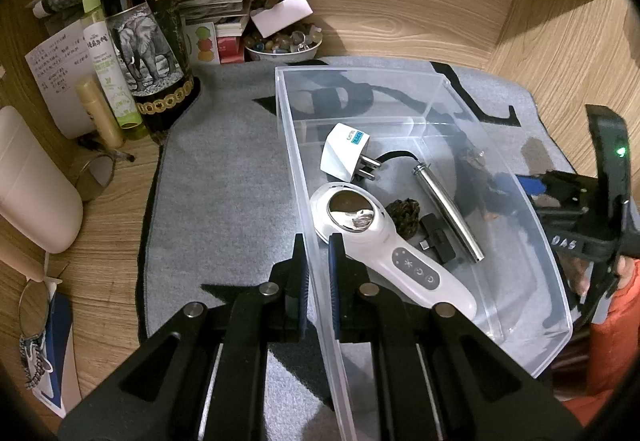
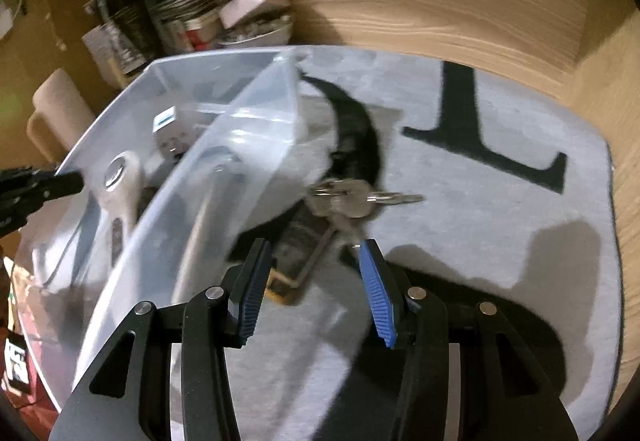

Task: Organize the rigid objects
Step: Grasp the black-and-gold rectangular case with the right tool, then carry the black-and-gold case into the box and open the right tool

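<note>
Just ahead of your half-open, empty right gripper (image 2: 316, 273) lie the keys (image 2: 352, 199), pointing right; your left gripper (image 1: 318, 261) clamps the bin (image 1: 400, 75) wall.

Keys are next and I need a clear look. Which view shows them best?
The right wrist view: the keys lie in the open on the grey mat, just ahead of the right gripper. The left wrist view shows them only dimly through the clear bin wall.

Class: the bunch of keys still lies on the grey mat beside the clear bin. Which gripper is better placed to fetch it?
Right gripper: open, silver keys just ahead. Left gripper is clamped on the clear plastic bin wall.
</note>
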A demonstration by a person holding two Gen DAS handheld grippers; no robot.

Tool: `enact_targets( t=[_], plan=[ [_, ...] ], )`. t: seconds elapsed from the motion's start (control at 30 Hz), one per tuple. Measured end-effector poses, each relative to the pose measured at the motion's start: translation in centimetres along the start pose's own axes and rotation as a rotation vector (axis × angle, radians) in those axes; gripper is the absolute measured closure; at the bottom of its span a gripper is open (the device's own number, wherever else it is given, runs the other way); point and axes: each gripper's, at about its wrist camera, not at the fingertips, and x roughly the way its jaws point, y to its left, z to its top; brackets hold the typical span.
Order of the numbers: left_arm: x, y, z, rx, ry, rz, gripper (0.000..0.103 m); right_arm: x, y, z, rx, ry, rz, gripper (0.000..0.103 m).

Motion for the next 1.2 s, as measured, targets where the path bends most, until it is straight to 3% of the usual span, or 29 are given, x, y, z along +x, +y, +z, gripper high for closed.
enact_targets(
  t=[0.17, 0.27, 0.37, 0.77, 1.0, 1.2],
  plan=[
    [0.0, -0.1, 0.0, 0.001, 0.000, 0.001, 0.094, 1.7, 0.9, 0.1, -0.016, 0.017, -0.027, 0.061],
    [0.0, -0.1, 0.0, 0.001, -0.001, 0.001, 0.094, 2.1, 0.5, 0.6, 0.003, 0.004, -0.033, 0.068],
    [0.0, -0.1, 0.0, 0.001, -0.002, 0.000, 0.094, 2.1, 0.5, 0.8, -0.017, -0.010, -0.073, 0.081],
    [0.0, -0.2, 0.0, 0.002, -0.002, 0.003, 0.094, -3.1, 1.6, 1.8, -0.050, -0.153, -0.092, 0.081],
    [0.0, -0.3, 0.1, 0.005, -0.002, 0.006, 0.094, -6.7, 4.1, 2.9, -0.098, -0.253, -0.042, 0.081],
    [0.0, -0.3, 0.2, 0.007, -0.002, 0.008, 0.094, -6.4, 7.1, 3.1, -0.171, -0.253, 0.011, 0.081]
  ],
)
